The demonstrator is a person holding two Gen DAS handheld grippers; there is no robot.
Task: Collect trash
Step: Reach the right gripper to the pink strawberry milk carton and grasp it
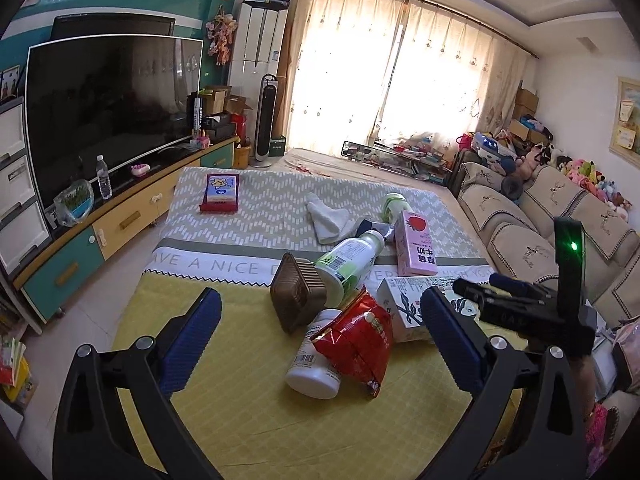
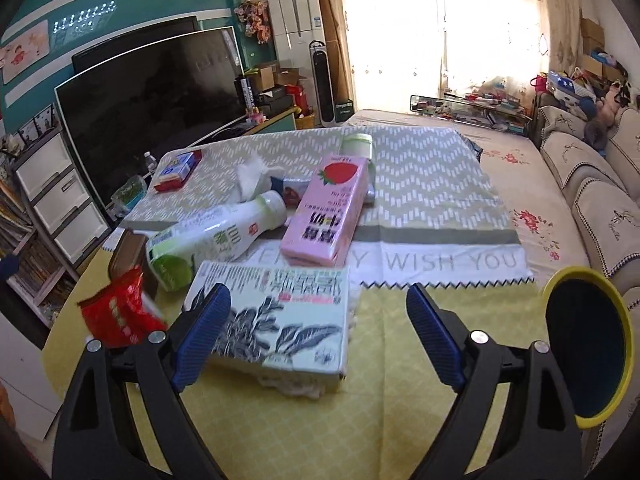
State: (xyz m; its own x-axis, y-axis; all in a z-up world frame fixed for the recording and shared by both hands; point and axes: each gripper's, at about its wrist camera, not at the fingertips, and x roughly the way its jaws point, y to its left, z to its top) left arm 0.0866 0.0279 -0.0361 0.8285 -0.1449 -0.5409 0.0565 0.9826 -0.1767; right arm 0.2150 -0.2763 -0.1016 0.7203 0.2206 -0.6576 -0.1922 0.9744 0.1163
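Hovering with both the left gripper and right gripper spread wide and empty, red snack bag lying low centre between left fingers, white box at lower centre under right; best closing squarely across the crinkly bag.

Yellow lattice-print cloth with a grey-and-white chevron far half, a pink strawberry-print carton, a red crinkled snack bag, a white-and-green bottle, a white box with dark leaf drawings, a brown ribbed case, blue-padded black claws.
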